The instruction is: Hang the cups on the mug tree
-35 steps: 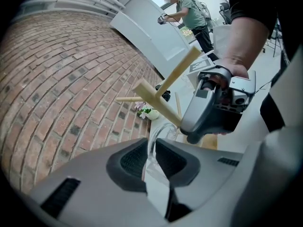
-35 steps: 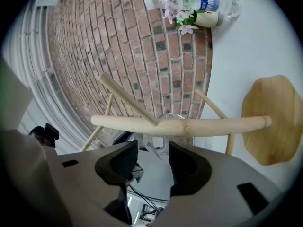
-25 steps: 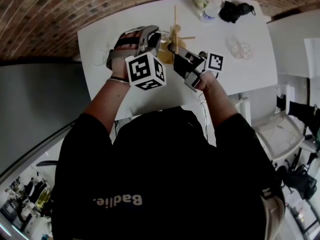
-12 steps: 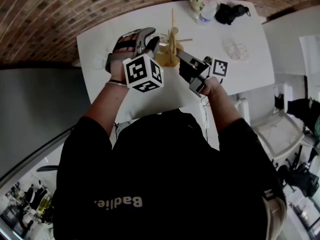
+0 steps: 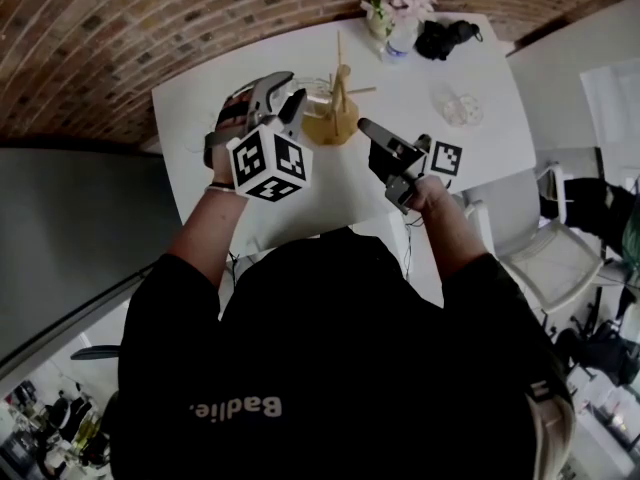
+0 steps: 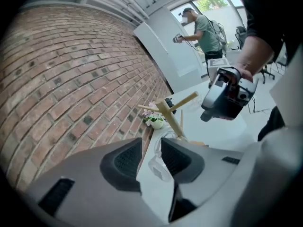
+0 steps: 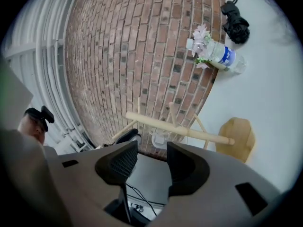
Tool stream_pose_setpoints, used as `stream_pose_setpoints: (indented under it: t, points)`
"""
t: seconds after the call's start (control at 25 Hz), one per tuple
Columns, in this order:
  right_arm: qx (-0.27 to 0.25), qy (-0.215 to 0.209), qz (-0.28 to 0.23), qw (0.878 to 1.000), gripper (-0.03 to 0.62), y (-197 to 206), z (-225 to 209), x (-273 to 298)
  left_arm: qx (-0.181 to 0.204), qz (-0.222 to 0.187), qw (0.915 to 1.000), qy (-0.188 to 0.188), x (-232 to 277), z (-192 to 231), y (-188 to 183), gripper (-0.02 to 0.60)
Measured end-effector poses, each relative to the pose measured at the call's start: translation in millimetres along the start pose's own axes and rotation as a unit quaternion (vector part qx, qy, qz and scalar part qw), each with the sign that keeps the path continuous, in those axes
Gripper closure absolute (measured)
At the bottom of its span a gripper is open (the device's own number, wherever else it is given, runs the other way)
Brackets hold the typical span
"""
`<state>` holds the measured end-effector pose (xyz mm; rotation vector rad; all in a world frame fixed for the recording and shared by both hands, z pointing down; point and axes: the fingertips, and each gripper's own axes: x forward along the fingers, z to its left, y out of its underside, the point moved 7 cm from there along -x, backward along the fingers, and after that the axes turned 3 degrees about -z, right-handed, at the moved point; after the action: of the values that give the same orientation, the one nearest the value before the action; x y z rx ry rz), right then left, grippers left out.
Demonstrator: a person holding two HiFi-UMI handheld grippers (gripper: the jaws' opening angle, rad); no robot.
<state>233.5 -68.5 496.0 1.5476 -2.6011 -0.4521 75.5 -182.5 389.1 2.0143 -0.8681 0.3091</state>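
Soft, even daylight; the white table (image 5: pixel 190 98) is bright, with only faint shadows. The far window (image 6: pixel 232 11) in the left gripper view is washed out. Fisheye distortion curves the brick wall (image 7: pixel 142 56); corners are vignetted black. The mug tree (image 7: pixel 189 132) is sharp.

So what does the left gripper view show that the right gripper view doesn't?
Left gripper view only: the right claw in the operator's hand, and a person standing farther off. Right gripper view only: a plastic bottle lying on the table. Both: the wooden mug tree, the flowers and the brick wall.
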Motion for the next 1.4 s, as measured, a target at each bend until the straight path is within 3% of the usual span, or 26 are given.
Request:
stream_pose_setpoints:
  t: [0.08, 0.2, 0.4, 0.56, 0.8, 1.24, 1.4]
  points:
    - [-0.028, 0.012, -0.003, 1.000, 0.384, 2.7, 12.6, -3.8, -0.066, -0.020, 0.9976, 0.001, -12.1, 3.2, 2.9, 0.456]
    - [-0.068, 0.025, -0.006, 0.997, 0.385, 10.4, 33.1, -7.7, -0.154, -0.047, 0.9870, 0.002, -33.8, 3.0, 11.1, 0.461]
    - [-0.157, 0.048, -0.004, 0.986, 0.393, 28.0, 69.2, -7.8, -0.245, -0.084, 0.9660, 0.005, -78.3, -9.4, 21.1, 0.482]
    - [-0.230, 0.077, 0.000, 0.970, 0.412, 45.6, 94.7, -10.0, -0.307, -0.112, 0.9447, 0.027, -112.8, -26.4, 26.1, 0.491]
    - [-0.317, 0.087, 0.007, 0.944, 0.452, 79.0, 128.4, -11.8, -0.342, -0.144, 0.9268, 0.058, -156.8, -59.7, 31.9, 0.515]
    - [-0.442, 0.107, 0.046, 0.890, 0.534, 153.1, 180.3, -25.5, -0.361, -0.195, 0.9066, 0.099, -213.8, -103.9, 33.0, 0.558]
    - [-0.486, 0.102, 0.062, 0.866, 0.543, 167.2, 196.6, -29.9, -0.379, -0.211, 0.8927, 0.123, -227.3, -116.6, 26.1, 0.572]
